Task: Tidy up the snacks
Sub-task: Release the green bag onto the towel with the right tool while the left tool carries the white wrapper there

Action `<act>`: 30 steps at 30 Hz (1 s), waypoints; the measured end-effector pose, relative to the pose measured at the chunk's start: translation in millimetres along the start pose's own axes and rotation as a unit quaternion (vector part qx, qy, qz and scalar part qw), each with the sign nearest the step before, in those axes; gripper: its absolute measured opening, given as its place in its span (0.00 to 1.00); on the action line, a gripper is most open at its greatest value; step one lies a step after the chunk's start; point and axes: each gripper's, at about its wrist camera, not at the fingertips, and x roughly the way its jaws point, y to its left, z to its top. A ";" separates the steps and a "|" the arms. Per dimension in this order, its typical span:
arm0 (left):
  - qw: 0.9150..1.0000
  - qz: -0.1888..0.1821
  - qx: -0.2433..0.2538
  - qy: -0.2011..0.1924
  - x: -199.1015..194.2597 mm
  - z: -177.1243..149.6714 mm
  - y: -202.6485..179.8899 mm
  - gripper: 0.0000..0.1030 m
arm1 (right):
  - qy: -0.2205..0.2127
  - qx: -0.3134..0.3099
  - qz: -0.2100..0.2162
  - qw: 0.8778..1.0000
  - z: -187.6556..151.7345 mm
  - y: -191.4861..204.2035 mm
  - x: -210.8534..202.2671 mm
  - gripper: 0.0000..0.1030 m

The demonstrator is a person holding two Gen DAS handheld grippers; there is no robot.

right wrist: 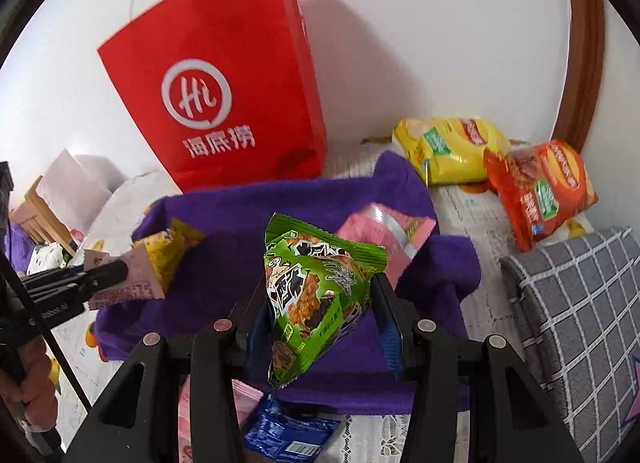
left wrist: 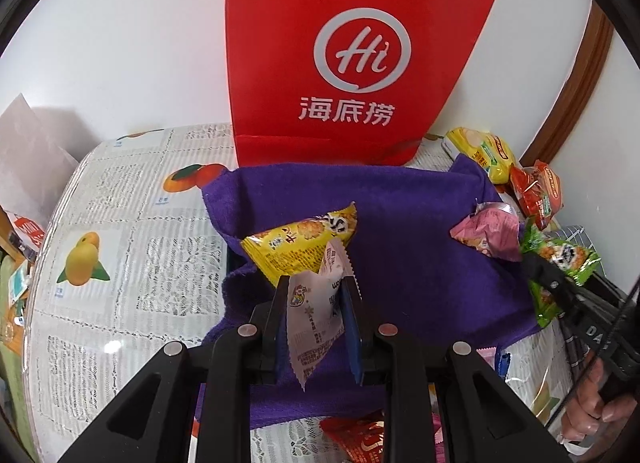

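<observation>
Tongs both grip snacks: left tongs white packet, right tongs green packet.

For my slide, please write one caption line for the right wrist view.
Right gripper holds a green snack packet above a purple towel, red paper bag behind.

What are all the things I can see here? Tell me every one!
red paper bag: 1, red with white logo, standing against the wall
purple towel: 1, purple, spread over the table
yellow snack packet: 1, on the towel
pink snack packet: 1, on the towel
yellow chip bag: 1, back right
orange chip bag: 1, beside the yellow one
blue snack packet: 1, near edge
white snack packet: 1, in left hand-held gripper
green snack packet: 1, in right hand-held gripper
</observation>
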 end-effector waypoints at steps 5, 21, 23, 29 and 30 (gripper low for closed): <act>1.000 -0.003 -0.002 0.012 7.9 -2.5 0.0 0.22 | 0.013 -0.012 -0.009 1.000 -5.6 1.1 10.6 0.46; 0.999 -0.006 -0.007 0.043 23.4 -9.6 0.5 0.23 | 0.022 -0.022 -0.020 0.999 -16.8 1.7 27.1 0.46; 0.999 -0.006 -0.010 0.042 22.6 -9.4 0.5 0.23 | 0.024 -0.025 -0.026 0.999 -17.4 2.2 30.8 0.46; 0.999 -0.011 -0.017 0.044 20.6 -8.6 0.6 0.26 | 0.029 -0.018 -0.019 0.999 -16.4 0.1 32.6 0.50; 0.999 -0.015 -0.018 0.044 19.5 -8.1 0.4 0.30 | 0.024 -0.020 -0.017 0.999 -16.4 0.6 30.3 0.58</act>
